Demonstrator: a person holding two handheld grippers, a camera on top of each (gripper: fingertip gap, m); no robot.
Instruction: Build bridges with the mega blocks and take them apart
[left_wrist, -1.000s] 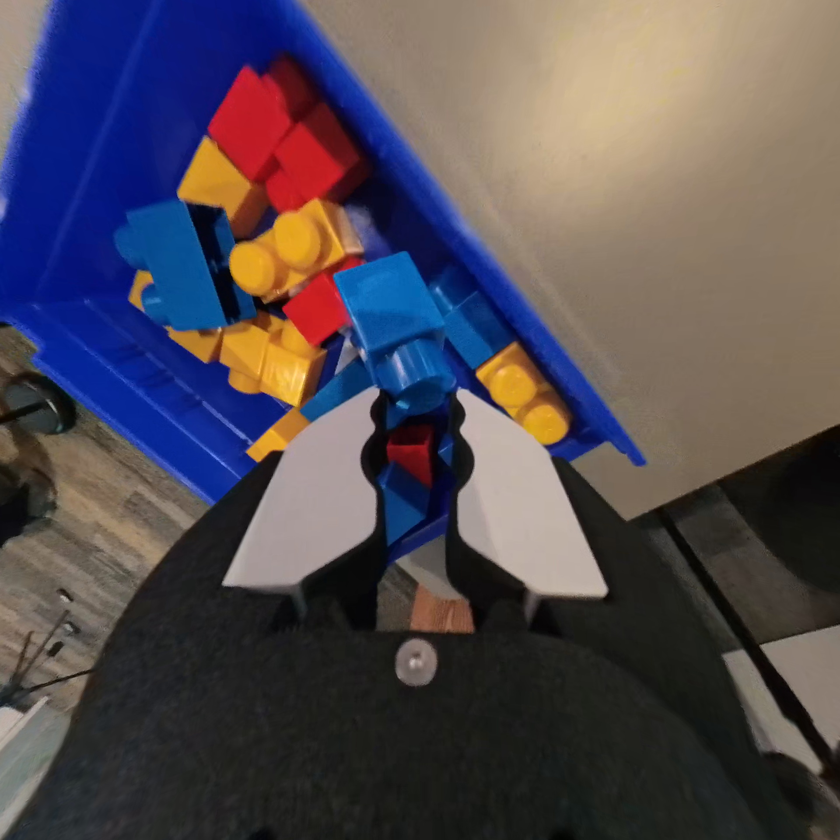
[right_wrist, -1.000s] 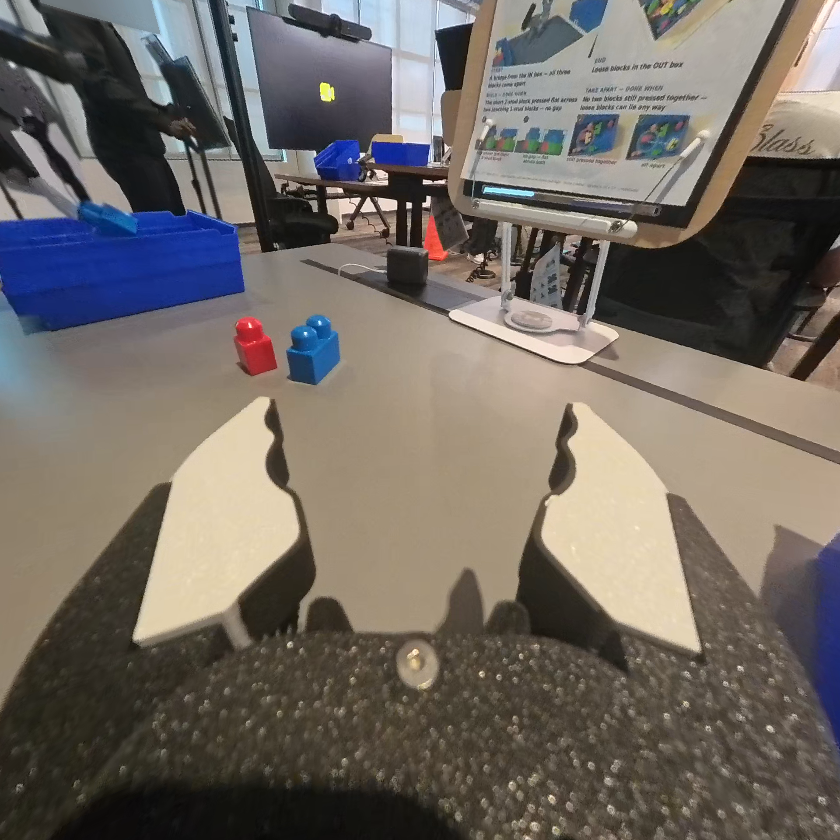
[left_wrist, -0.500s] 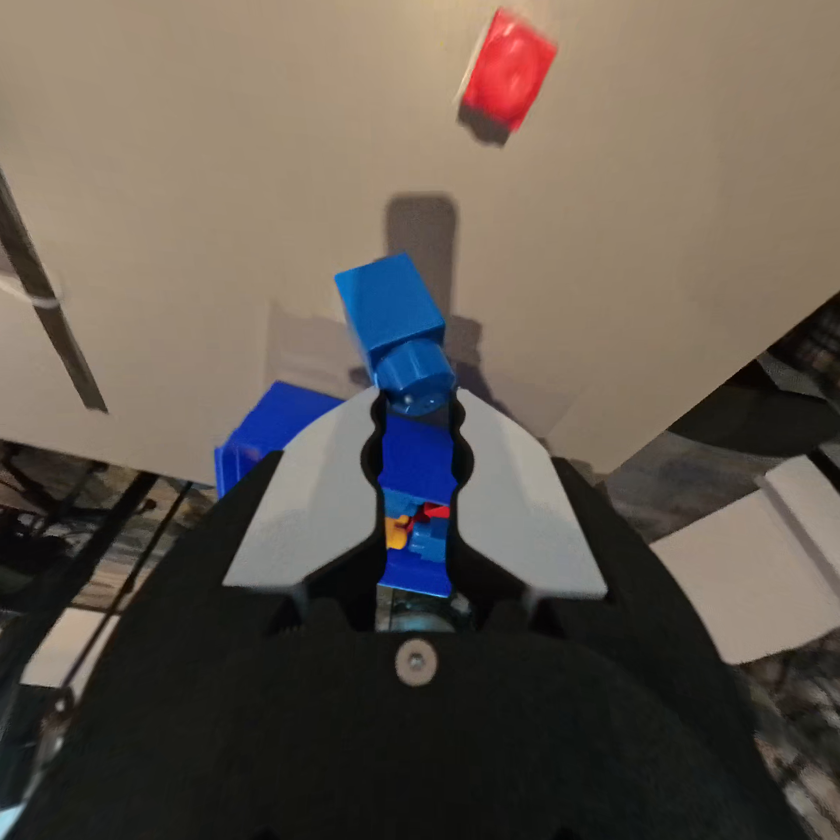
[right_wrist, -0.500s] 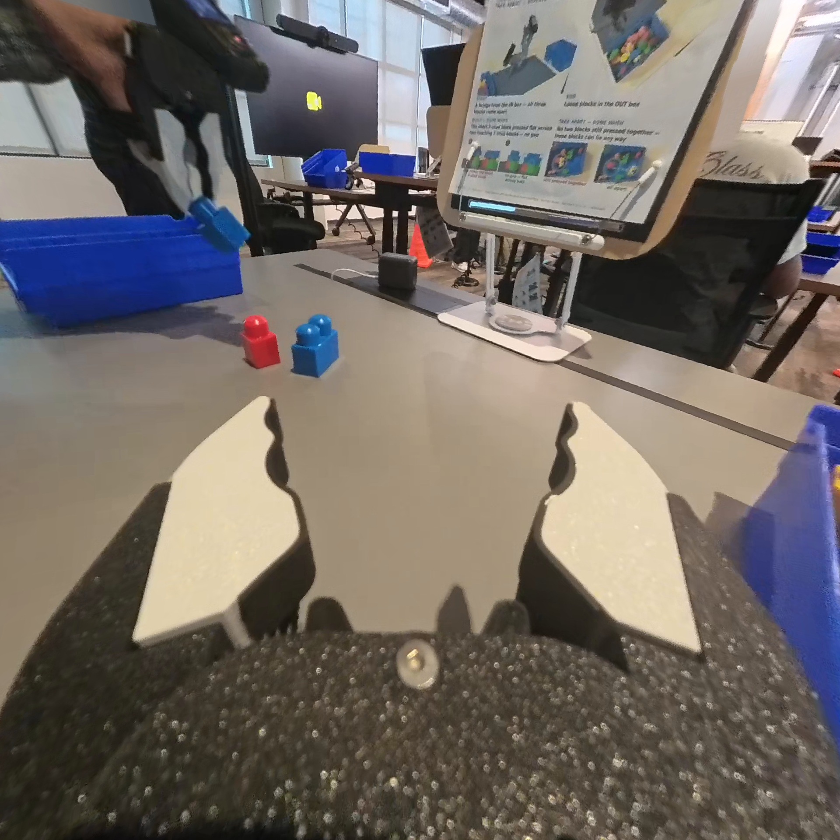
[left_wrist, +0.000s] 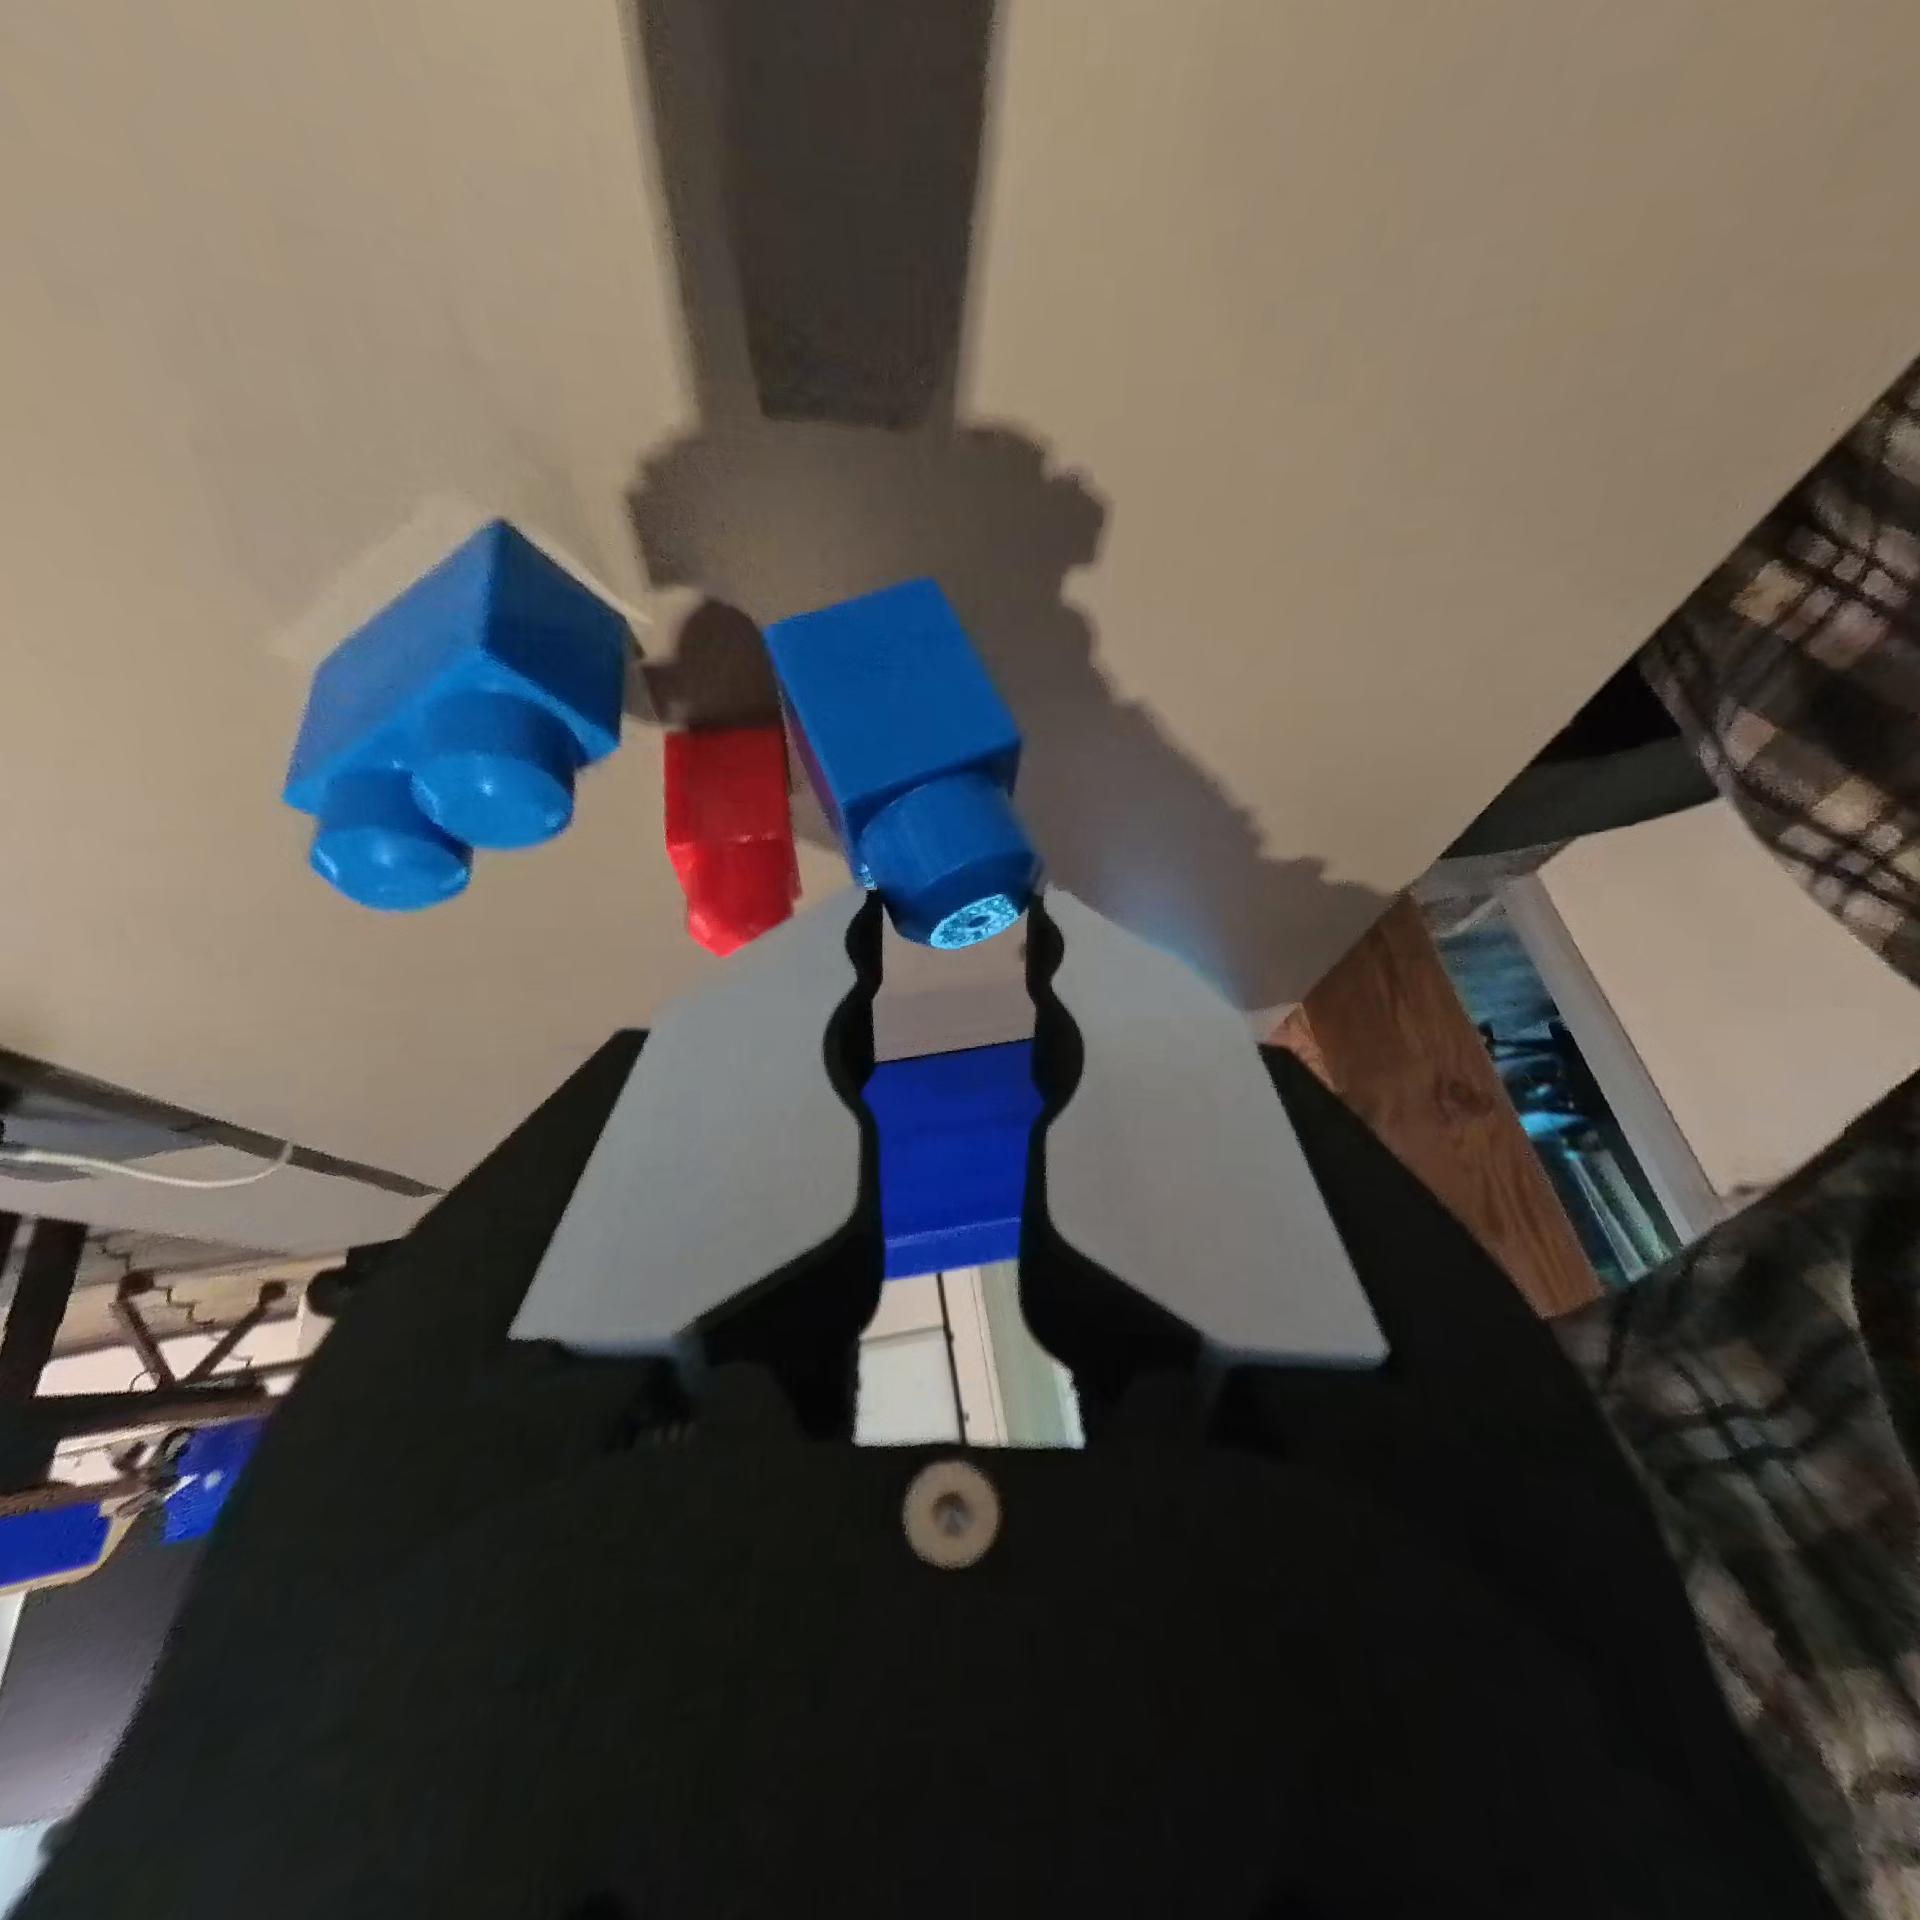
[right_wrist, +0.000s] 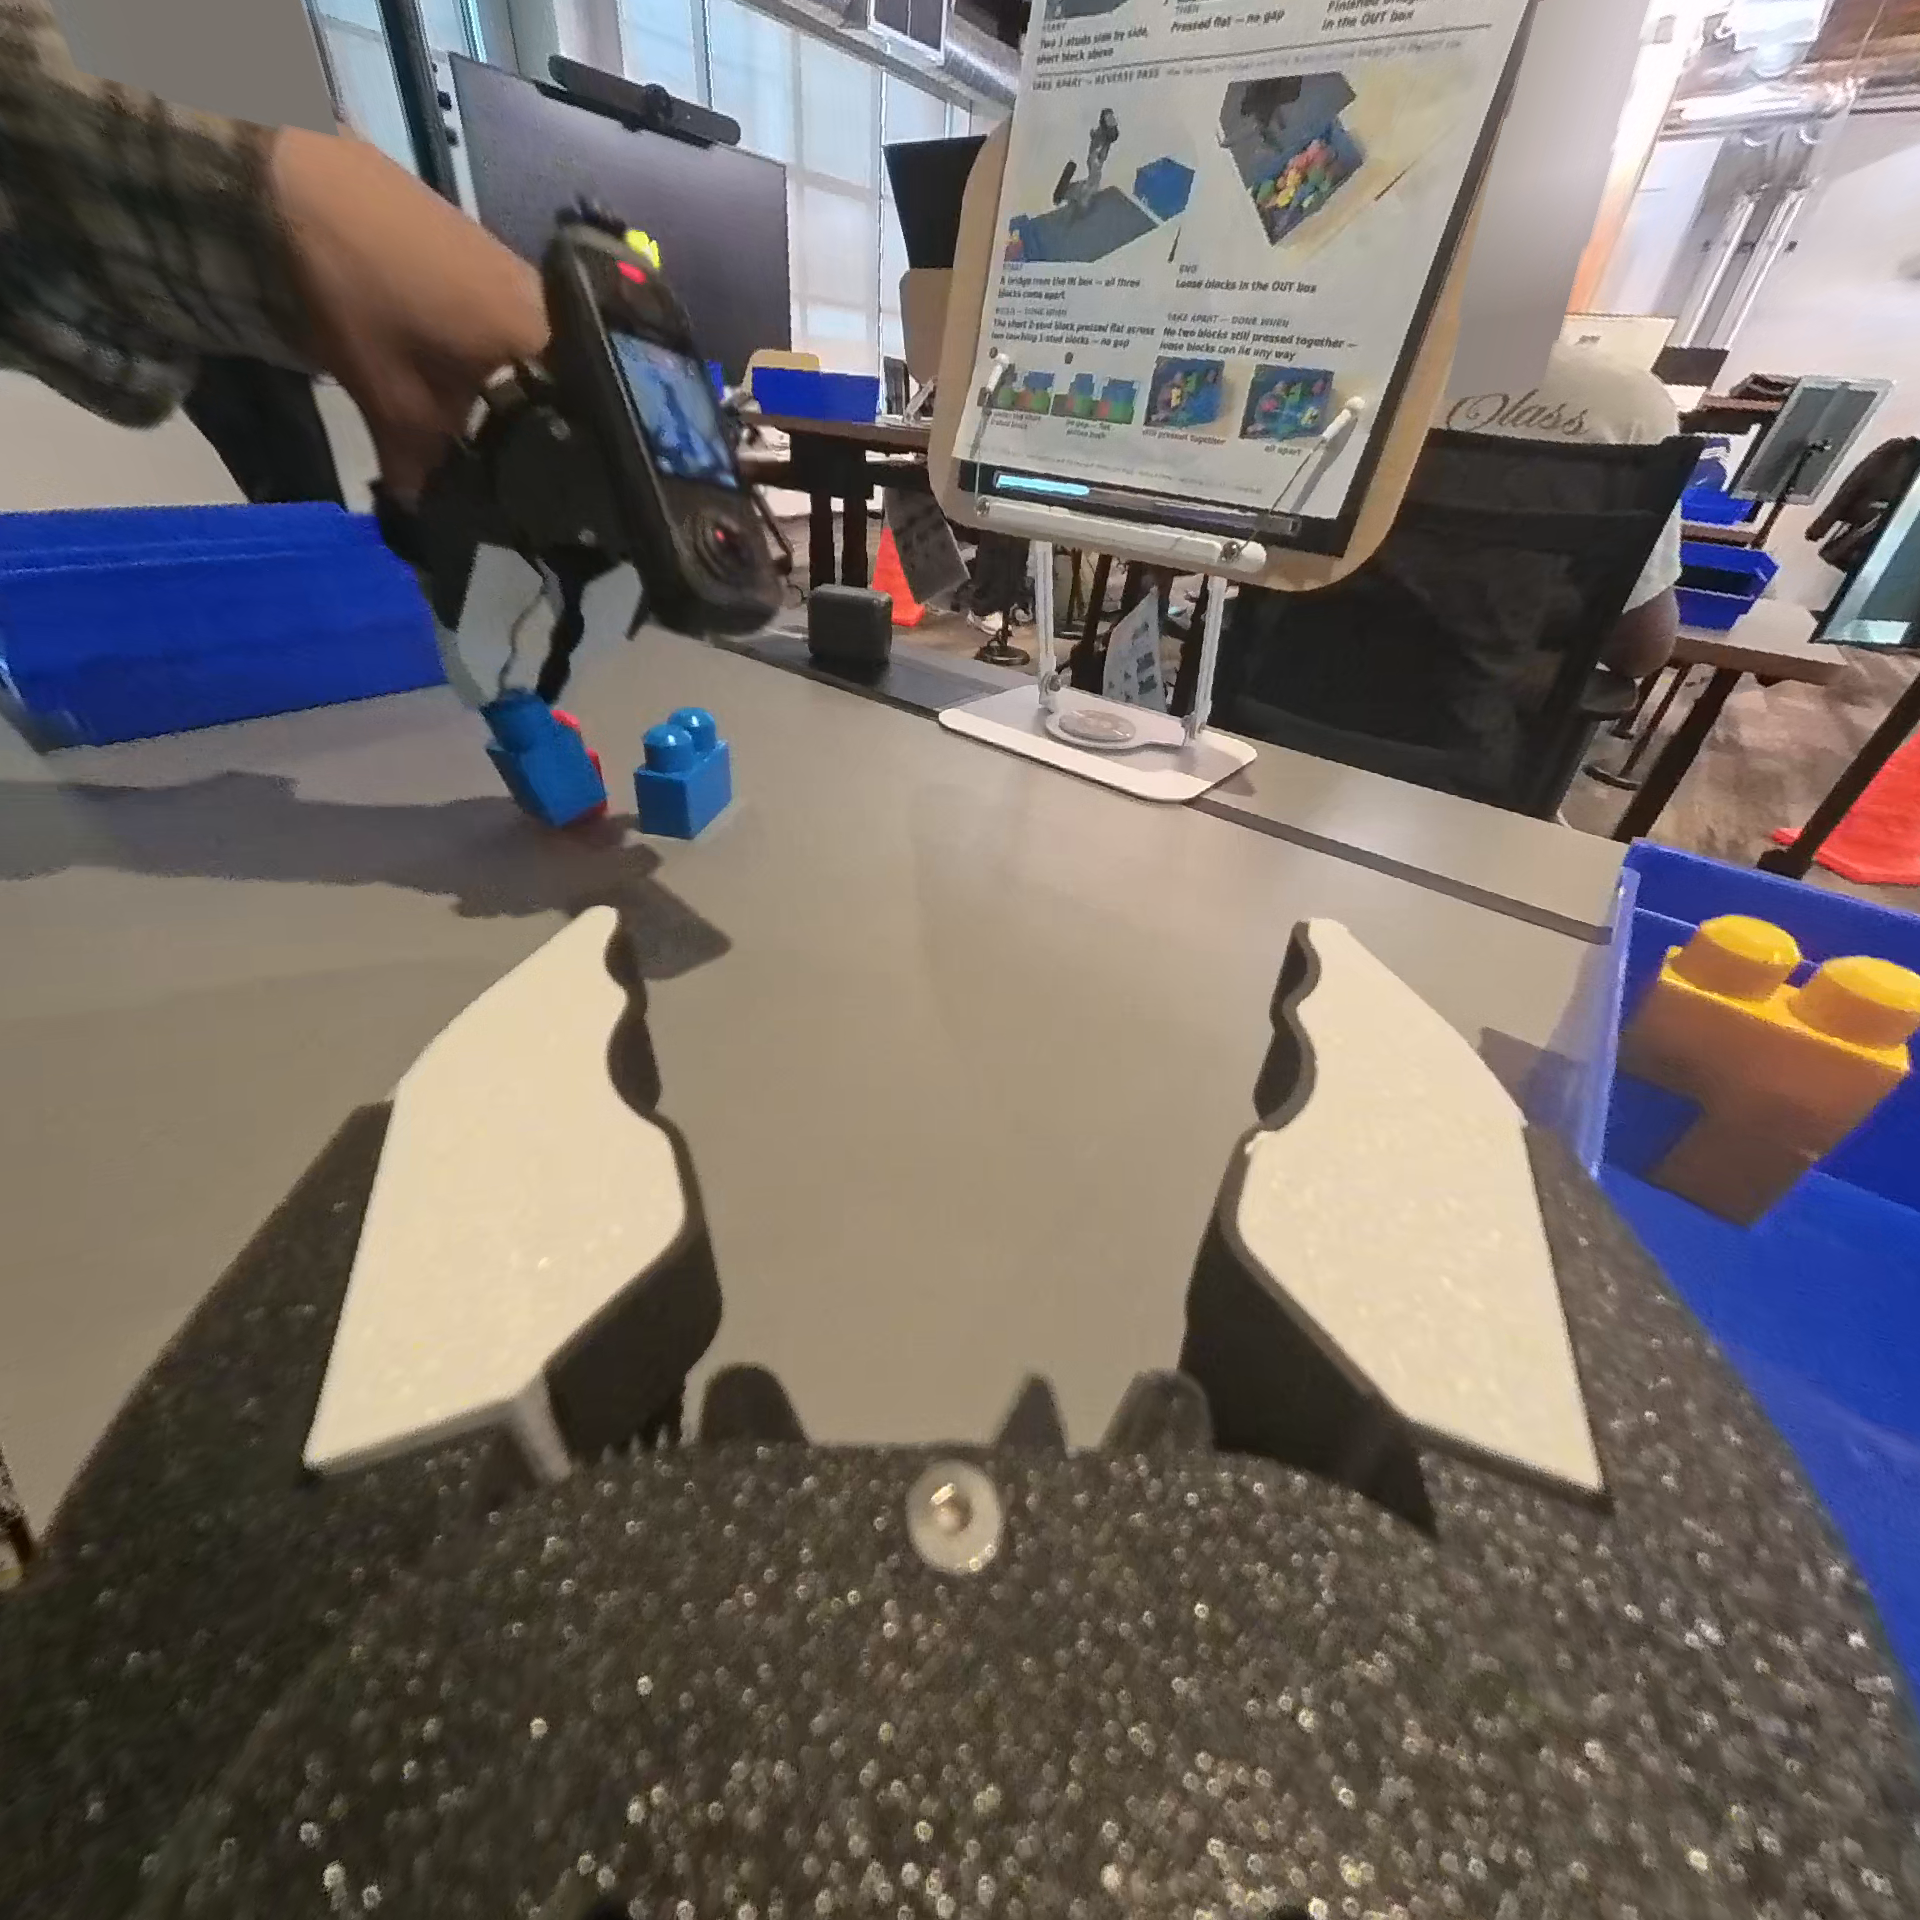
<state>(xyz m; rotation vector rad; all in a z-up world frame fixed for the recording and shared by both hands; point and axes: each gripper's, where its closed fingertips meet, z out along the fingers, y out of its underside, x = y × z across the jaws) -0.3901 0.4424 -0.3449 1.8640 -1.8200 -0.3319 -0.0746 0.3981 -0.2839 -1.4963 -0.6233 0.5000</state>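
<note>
My left gripper (left_wrist: 951, 914) is shut on the stud of a small one-stud blue block (left_wrist: 894, 717) and holds it tilted, low over the table, right beside a red one-stud block (left_wrist: 727, 821). A two-stud blue block (left_wrist: 457, 707) stands on the table just past the red one. In the right wrist view the left gripper (right_wrist: 509, 686) holds the small blue block (right_wrist: 545, 769) in front of the red block (right_wrist: 592, 764), with the two-stud blue block (right_wrist: 681, 774) to their right. My right gripper (right_wrist: 951, 987) is open and empty above the grey table (right_wrist: 987, 935).
A blue bin (right_wrist: 1766, 1195) at the right holds a yellow block (right_wrist: 1777, 1049). Another blue bin (right_wrist: 197, 613) stands at the far left. An instruction board on a stand (right_wrist: 1195, 312) is at the table's far side, with a small black box (right_wrist: 850, 623) next to it. The left gripper's tips are roughly 35 centimetres from the right gripper's.
My left gripper has carried the small blue block out of the left bin, across the table and down beside the red block. The right gripper has turned right, bringing the right bin into view.
</note>
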